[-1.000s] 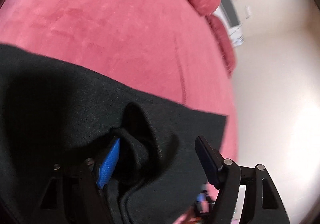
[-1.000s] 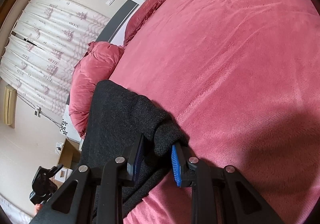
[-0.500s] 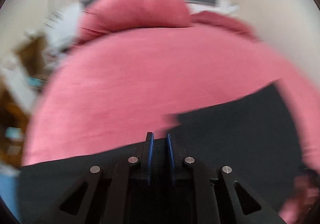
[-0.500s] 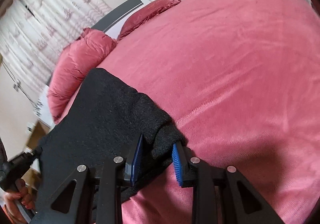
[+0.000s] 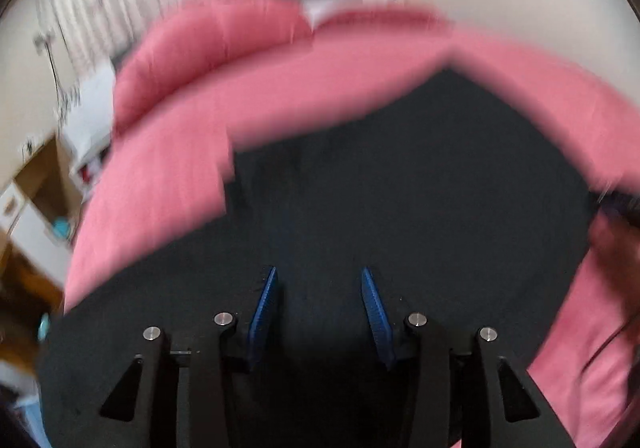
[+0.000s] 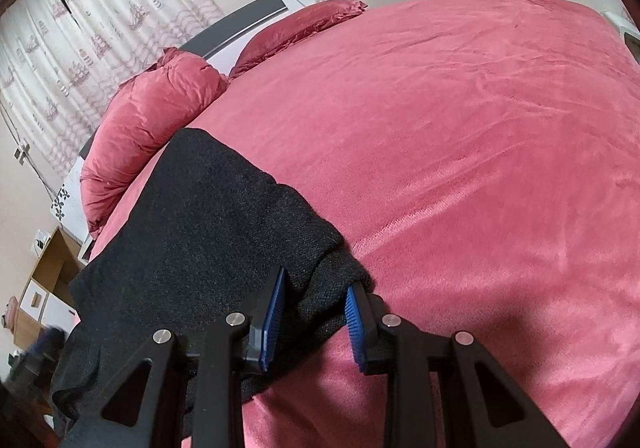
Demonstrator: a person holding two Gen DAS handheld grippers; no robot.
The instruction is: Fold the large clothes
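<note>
While my right hand-held gripper keeps its pinch on a bunched corner of the black garment, my left hand-held gripper has let go, swung across and just reopened, empty over the cloth, probably seeking a new edge. It lies dark, coarse-knit and mostly flat on the pink bed

Bedspread bare right of black garment; pillows block far left edge
</note>
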